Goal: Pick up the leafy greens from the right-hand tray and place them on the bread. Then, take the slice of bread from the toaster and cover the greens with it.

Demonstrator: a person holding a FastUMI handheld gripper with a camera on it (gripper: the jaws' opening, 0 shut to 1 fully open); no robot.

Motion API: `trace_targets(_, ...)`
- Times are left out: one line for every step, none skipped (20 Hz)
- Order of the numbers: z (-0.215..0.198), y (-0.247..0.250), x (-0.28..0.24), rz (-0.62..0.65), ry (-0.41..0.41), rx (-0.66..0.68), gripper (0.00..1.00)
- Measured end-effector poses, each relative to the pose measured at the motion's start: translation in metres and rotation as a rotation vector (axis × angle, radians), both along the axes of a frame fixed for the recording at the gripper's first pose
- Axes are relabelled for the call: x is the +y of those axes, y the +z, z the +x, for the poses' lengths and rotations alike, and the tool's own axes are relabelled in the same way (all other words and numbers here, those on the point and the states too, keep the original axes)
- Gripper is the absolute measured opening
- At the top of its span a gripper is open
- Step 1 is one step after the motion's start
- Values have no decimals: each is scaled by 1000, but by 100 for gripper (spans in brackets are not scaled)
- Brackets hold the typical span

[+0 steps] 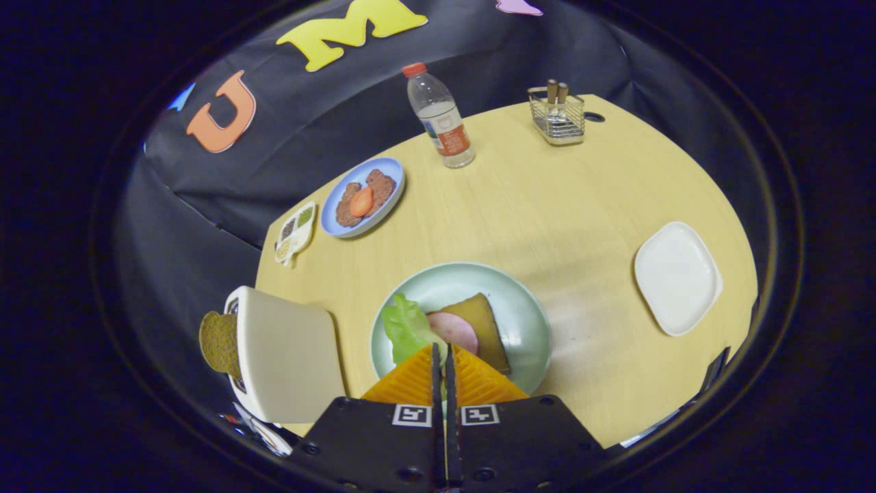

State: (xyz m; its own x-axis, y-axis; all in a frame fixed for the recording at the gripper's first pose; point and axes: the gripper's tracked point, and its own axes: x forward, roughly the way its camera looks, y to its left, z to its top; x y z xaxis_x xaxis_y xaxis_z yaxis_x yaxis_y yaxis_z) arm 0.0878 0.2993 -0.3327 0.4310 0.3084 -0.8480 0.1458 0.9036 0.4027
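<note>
Fingers (443,373) are seen nearly pressed together, pinching the leafy greens (408,327), which hang at 11 o'clock from the tips over the bread (482,325) on the green plate (527,308). Toaster (284,352) with its slice (220,341) lies at 9 o'clock.

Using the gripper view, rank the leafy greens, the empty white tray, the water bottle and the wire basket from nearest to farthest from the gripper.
Measured from the gripper, whose fingers are closed on the greens:
1. Leafy greens: at the fingertips, on the green plate.
2. White tray: off to the right, table edge.
3. Water bottle: far ahead, slightly left.
4. Wire basket: far ahead, right, the table's back corner.
</note>
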Motion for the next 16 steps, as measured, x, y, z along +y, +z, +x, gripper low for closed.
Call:
trace_targets(1, 3, -3, -11, 1, -2, 1)
trace_targets(0, 5, -4, -15, 11, 0, 12)
trace_targets(0, 0, -2, -19, 25, 2, 19)
trace_targets(-1, 0, -2, -23, 35, 5, 29)
trace_targets(-3, -1, -4, -35, 37, 6, 38)
trace_targets(-3, 1, -9, -52, 39, 4, 48)
trace_targets(-3, 0, -11, -76, 42, -1, 58)
trace_targets(-4, 2, -16, -105, 48, -8, 67)
trace_targets(-3, 6, -18, -120, 51, -34, 77)
trace_targets(0, 16, -20, -135, 55, -67, 86)
trace_targets(0, 27, -22, -154, 58, -112, 96)
trace_targets(0, 42, -23, -177, 58, -160, 97)
trace_targets(-2, 57, -24, -198, 52, -212, 97)
trace_targets(-3, 74, -21, -208, 43, -265, 96)
trace_targets(-4, 88, -15, -218, 38, -316, 96)
trace_targets(-5, 104, -10, -228, 36, -364, 96)
